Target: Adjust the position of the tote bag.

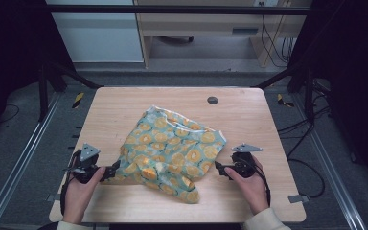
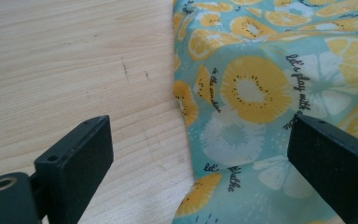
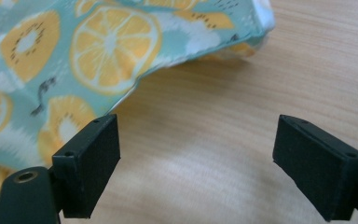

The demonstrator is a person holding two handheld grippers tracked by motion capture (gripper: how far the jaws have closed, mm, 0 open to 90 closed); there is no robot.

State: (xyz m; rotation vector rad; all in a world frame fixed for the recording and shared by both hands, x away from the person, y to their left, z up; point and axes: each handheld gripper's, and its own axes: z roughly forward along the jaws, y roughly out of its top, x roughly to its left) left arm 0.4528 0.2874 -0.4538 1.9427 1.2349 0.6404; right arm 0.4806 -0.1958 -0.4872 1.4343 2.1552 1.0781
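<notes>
A crumpled teal cloth printed with orange slices (image 1: 172, 151) lies in the middle of the wooden table (image 1: 124, 103). My left gripper (image 1: 112, 171) rests at the cloth's left edge, held by a hand, jaws open; in the left gripper view the cloth (image 2: 270, 93) spreads past the right jaw and its edge runs between the jaws (image 2: 200, 154). My right gripper (image 1: 219, 168) sits just right of the cloth, also open. In the right gripper view the cloth's hem (image 3: 98, 56) lifts off the wood beyond the left jaw, and bare table lies between the fingertips (image 3: 198, 163).
A small dark round grommet (image 1: 212, 100) sits in the table near its far edge. Black frame posts and cables stand beside the table at left and right. Bare wood surrounds the cloth on all sides.
</notes>
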